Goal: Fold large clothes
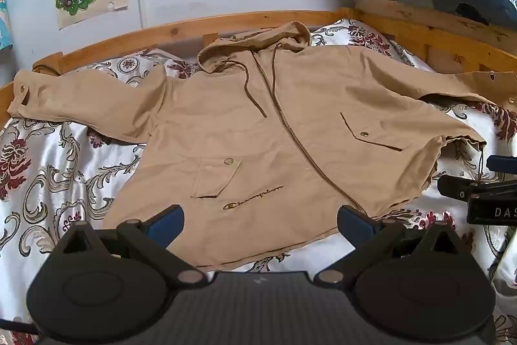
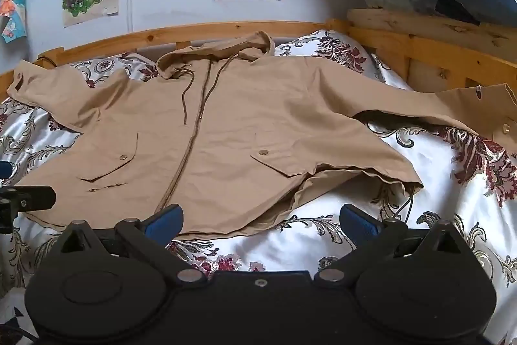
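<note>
Left gripper [image 1: 260, 223] up close: matte black body, two round black housings at seven and five o'clock, silver pivot pins on angled black link arms, blue pads on the fingers [image 1: 166, 223]. The plate between is ribbed grey. Right gripper [image 2: 261, 223]: same black build and blue pads, with a silver screw centred on its plate. White letters "DAS" mark its side, seen from the left camera.
</note>
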The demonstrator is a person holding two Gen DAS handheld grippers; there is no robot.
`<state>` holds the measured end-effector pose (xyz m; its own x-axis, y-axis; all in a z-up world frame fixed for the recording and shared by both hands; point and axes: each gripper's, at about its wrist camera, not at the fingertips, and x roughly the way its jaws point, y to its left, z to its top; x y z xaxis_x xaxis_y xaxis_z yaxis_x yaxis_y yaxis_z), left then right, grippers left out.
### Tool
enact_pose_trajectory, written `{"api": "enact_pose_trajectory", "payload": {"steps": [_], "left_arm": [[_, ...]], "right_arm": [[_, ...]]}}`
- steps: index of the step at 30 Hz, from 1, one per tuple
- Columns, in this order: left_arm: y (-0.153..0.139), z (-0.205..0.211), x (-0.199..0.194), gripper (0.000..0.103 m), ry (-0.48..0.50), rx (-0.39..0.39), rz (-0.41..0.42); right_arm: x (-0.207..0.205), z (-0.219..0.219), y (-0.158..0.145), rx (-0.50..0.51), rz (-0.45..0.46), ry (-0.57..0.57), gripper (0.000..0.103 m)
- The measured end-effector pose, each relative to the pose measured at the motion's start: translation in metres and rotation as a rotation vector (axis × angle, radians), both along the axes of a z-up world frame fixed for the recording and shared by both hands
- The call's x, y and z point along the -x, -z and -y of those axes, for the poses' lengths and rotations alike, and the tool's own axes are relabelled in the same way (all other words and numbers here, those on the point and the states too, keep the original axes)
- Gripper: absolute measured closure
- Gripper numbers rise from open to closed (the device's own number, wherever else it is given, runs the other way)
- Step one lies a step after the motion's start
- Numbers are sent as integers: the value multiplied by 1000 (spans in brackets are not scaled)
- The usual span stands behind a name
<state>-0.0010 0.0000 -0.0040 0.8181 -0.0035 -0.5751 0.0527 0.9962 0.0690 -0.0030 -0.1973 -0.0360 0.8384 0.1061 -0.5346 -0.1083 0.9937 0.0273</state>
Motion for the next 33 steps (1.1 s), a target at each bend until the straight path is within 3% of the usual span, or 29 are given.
{"api": "enact_pose_trajectory", "payload": {"steps": [33], "left_arm": [[0,-1,-2,1,1,-9,-9]], "right_arm": [[-2,2,0,-11,-14,26,1]]}}
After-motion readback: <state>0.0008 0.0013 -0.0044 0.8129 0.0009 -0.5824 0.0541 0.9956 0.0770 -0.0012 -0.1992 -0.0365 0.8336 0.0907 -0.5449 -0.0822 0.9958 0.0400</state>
